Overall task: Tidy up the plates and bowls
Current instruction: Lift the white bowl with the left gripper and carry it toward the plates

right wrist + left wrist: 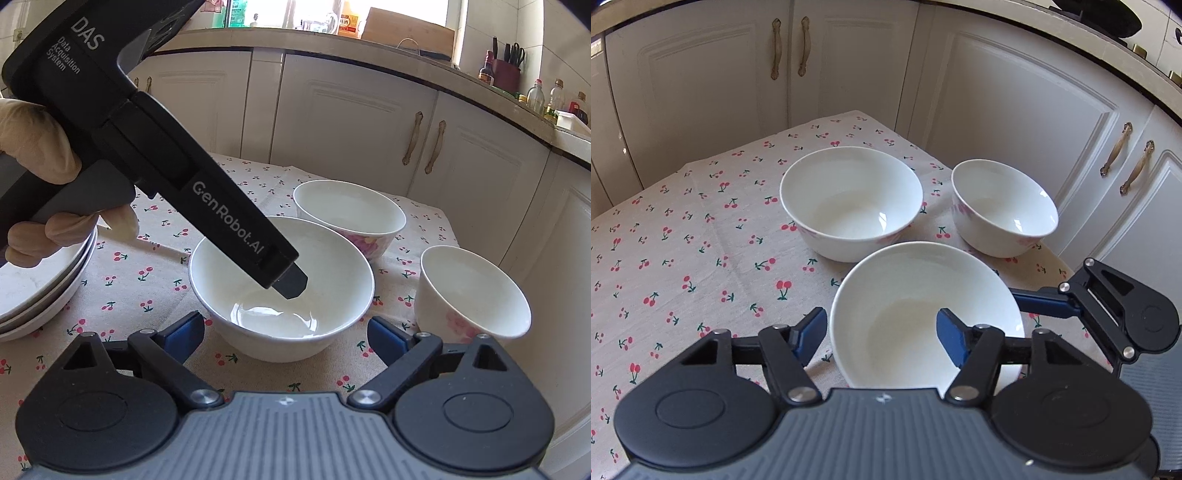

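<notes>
The plain white bowl point(905, 291) point(332, 273) sits upright on the cherry-print cloth of the tabletop point(701, 240) point(147, 288), nearer both cameras than the other dishes. Behind it stands a wider flowered bowl point(849, 199) point(349, 214), and toward the cloth's edge a smaller flowered bowl point(1004, 206) point(472, 291). All three stand apart, with narrow strips of cloth between them. A stack of plates point(37, 291) lies well off on the other side, across a broad open stretch of cloth. The smaller bowl stands close to the tabletop's edge, and beyond it white cabinet doors point(1015, 110) point(351, 122) close the room off. The left gripper point(882, 319) point(293, 282) straddles the plain bowl's rim. One blue pad is just outside the wall and the other is inside over the hollow, with a clear gap to the wall, so the jaws are partly spread and grip nothing. It slopes steeply down into the bowl, held by a gloved hand point(40, 155) that hangs above the plates. The right gripper point(285, 323) points down more gently. Its jaws are spread wide to either side of the same bowl, and each pad is near the outer wall but not pressing on it. In the left wrist view, one of its fingers point(1041, 303) reaches in level from the side to just beside the rim.
</notes>
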A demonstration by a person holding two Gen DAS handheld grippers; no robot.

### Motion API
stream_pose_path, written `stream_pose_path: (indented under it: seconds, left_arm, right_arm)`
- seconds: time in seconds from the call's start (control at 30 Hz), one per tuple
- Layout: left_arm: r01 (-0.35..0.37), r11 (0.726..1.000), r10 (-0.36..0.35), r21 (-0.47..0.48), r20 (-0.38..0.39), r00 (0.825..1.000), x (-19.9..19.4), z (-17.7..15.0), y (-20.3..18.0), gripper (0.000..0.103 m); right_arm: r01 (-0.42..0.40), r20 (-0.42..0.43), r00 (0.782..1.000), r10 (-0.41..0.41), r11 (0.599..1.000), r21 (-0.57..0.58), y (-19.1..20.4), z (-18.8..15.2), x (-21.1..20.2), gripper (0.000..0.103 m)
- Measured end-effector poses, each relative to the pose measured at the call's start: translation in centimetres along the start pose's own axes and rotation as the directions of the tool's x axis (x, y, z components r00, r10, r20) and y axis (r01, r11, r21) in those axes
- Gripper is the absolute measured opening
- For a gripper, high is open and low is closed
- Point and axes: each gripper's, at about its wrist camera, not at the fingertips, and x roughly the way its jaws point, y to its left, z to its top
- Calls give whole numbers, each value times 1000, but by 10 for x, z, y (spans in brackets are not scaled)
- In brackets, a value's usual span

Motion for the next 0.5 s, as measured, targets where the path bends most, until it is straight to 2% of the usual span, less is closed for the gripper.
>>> stream_pose_path:
  seconds: [0.23,0.5]
  left_arm:
    - [23,1000,-23,-2,-8,1000,7,1,1,58]
    - [29,1000,-29,-1,-5,1000,6,0,0,57]
  right_arm:
    - [-17,5,1000,17,1000,-8,0,1,0,90]
    - [-19,4,1000,19,1000,2,0,2,0,90]
